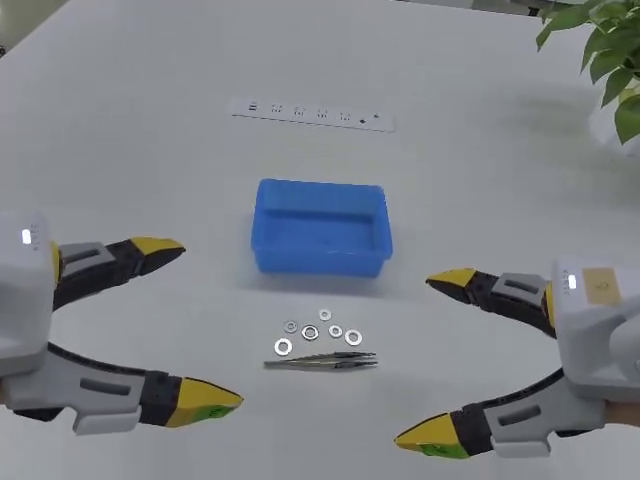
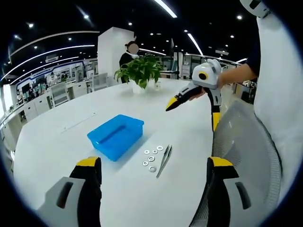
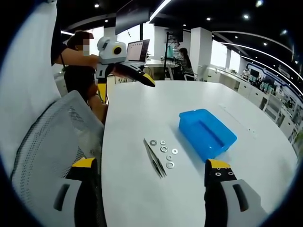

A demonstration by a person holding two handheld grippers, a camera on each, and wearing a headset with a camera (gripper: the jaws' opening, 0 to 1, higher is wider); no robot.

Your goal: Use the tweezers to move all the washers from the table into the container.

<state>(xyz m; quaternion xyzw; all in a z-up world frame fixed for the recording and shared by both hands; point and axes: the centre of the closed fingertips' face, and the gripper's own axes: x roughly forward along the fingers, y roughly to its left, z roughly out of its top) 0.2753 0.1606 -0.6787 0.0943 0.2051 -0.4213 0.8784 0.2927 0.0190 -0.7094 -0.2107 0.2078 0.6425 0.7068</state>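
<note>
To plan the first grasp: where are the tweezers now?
In the head view the tweezers lie flat on the table near the centre, just on the person's side of the washers, with the blue container beyond.

On white table: blue plastic container at centre, six loose washers just before it, tweezers flat beside them, white power strip beyond, potted plant far right.
</note>
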